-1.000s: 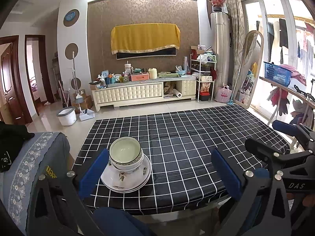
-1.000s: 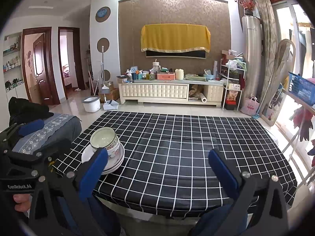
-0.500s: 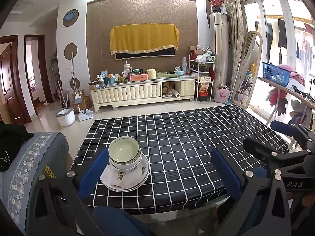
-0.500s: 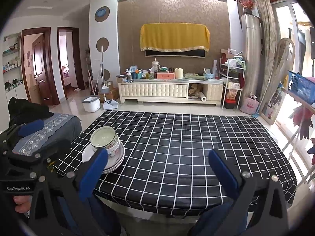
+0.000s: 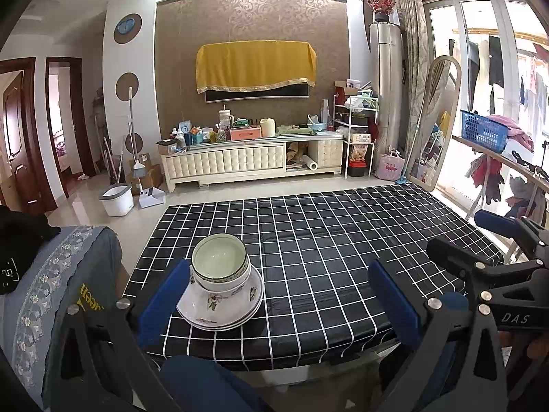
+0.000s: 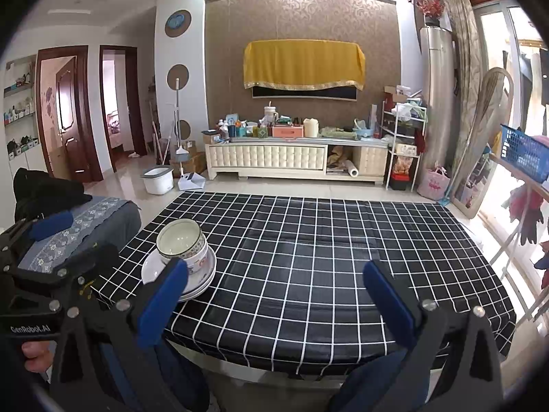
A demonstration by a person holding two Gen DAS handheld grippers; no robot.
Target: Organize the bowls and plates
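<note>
On the table's left, bowls (image 5: 219, 267) sit upright on plates (image 5: 223, 305); both tools gape empty.

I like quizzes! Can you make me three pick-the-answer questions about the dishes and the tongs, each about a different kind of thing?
1. Where do the bowls sit?
A. on the plates
B. on the floor
C. on the TV cabinet

2. What colour are the pads on the tongs?
A. red
B. blue
C. yellow

3. How are both tongs?
A. shut on a bowl
B. shut on a plate
C. open, holding nothing

Answers:
1 A: the bowls stand on the plates on the checked cloth.
2 B: the pads look blue in both views.
3 C: the left tongs and right tongs gape wide, away from the dishes.
</note>
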